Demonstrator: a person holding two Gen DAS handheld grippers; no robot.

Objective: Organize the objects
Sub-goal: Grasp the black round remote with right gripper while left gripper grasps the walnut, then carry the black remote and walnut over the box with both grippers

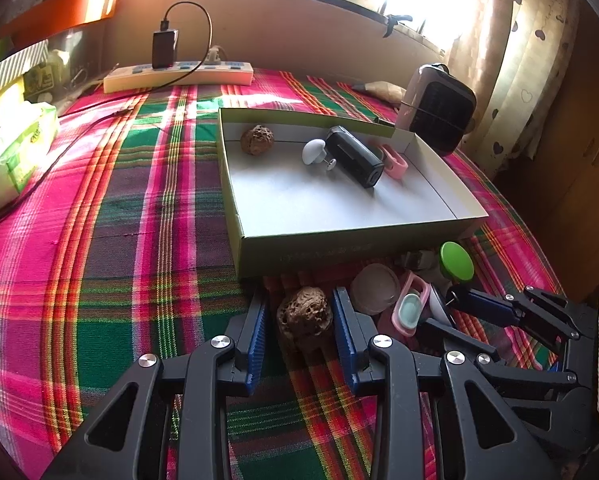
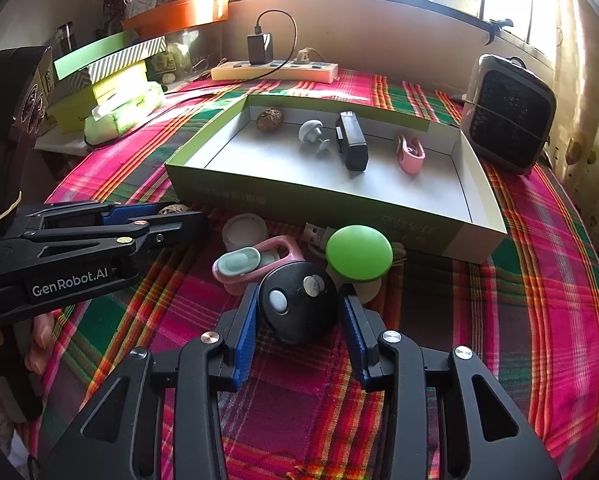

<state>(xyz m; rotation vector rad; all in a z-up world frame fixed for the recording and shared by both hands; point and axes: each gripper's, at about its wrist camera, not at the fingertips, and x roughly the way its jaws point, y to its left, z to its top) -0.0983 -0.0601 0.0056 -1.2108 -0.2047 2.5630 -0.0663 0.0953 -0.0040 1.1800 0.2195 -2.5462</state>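
Note:
On the plaid cloth a brown walnut [image 1: 305, 316] sits between the blue pads of my left gripper [image 1: 299, 300], which is shut on it. My right gripper [image 2: 299, 296] is shut on a black round device [image 2: 297, 302] with a white button. Beside these lie a green-capped mushroom toy [image 2: 358, 252], a pink-and-teal clip [image 2: 251, 262], a translucent round lid [image 2: 243, 232] and a USB plug [image 2: 315, 234]. Behind them the open box [image 1: 351, 236] holds another walnut [image 1: 256, 140], a white mushroom knob [image 1: 313, 151], a black rectangular device [image 1: 353, 156] and a pink clip [image 1: 395, 162].
A power strip [image 1: 179, 74] with a charger lies along the back wall. A small dark heater [image 1: 439, 108] stands right of the box. A tissue pack [image 1: 15, 148] and stacked boxes crowd the left edge. A person's fingers [image 2: 39, 344] show under the left gripper.

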